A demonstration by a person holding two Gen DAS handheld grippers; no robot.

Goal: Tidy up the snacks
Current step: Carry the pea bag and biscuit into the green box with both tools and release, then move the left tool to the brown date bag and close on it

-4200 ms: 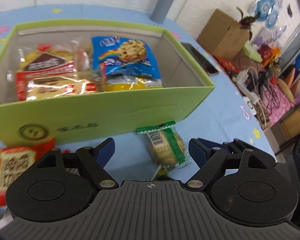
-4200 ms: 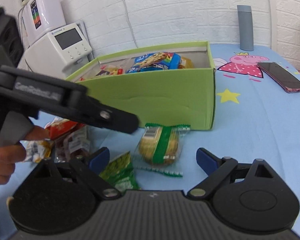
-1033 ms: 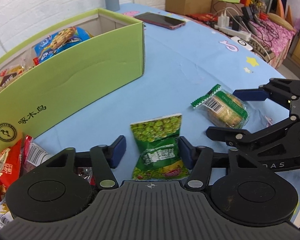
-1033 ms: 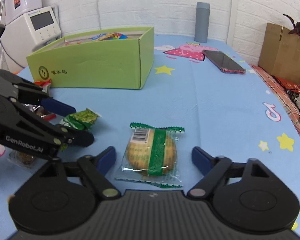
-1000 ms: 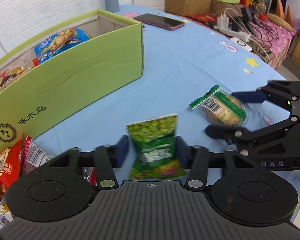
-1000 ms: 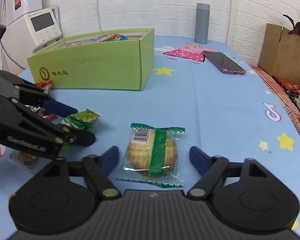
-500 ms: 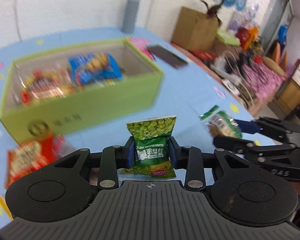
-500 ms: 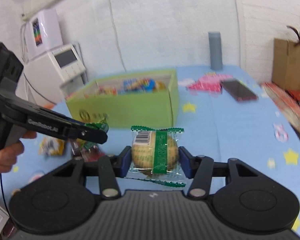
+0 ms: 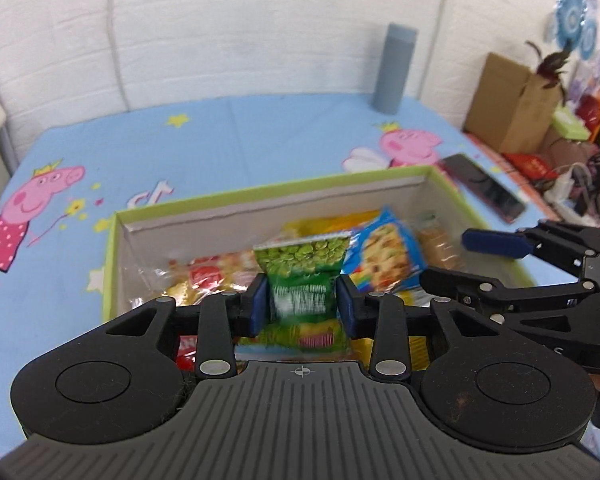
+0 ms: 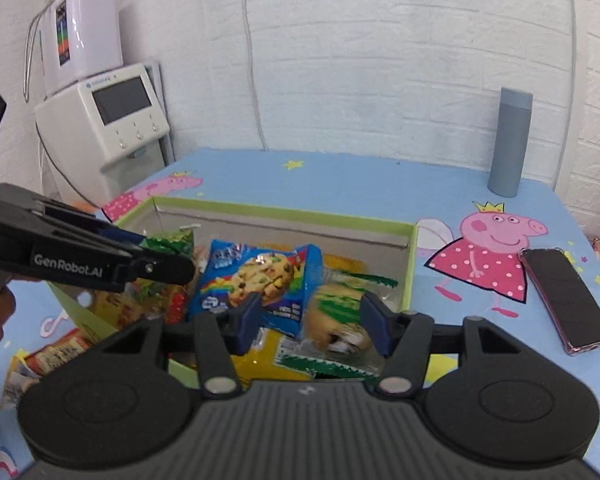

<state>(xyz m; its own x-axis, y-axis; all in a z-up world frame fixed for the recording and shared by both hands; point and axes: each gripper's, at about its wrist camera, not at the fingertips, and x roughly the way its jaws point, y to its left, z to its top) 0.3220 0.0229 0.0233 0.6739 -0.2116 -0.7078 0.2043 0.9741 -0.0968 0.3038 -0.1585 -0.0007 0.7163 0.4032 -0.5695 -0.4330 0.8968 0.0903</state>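
Note:
My left gripper (image 9: 302, 306) is shut on a green pea snack bag (image 9: 304, 276) and holds it over the green box (image 9: 260, 196), which has several snack packs in it. In the right wrist view my right gripper (image 10: 310, 322) is open over the box's right end (image 10: 410, 264). The green-striped cake pack (image 10: 338, 316) is loose between its fingers, blurred, dropping into the box beside a blue cookie pack (image 10: 260, 276). The left gripper (image 10: 100, 260) with the pea bag (image 10: 168, 244) shows at left. The right gripper also shows in the left wrist view (image 9: 456, 256).
A grey bottle (image 10: 510, 144) stands at the table's back. A phone (image 10: 562, 298) lies to the right of the box. Loose snack packs (image 10: 48, 354) lie on the table at the box's left. White appliances (image 10: 100, 116) stand beyond the table's left edge.
Both grippers closed on their snacks, lifted them and moved over the box. The right gripper has now opened and let go of the cake pack; the left still holds the pea bag.

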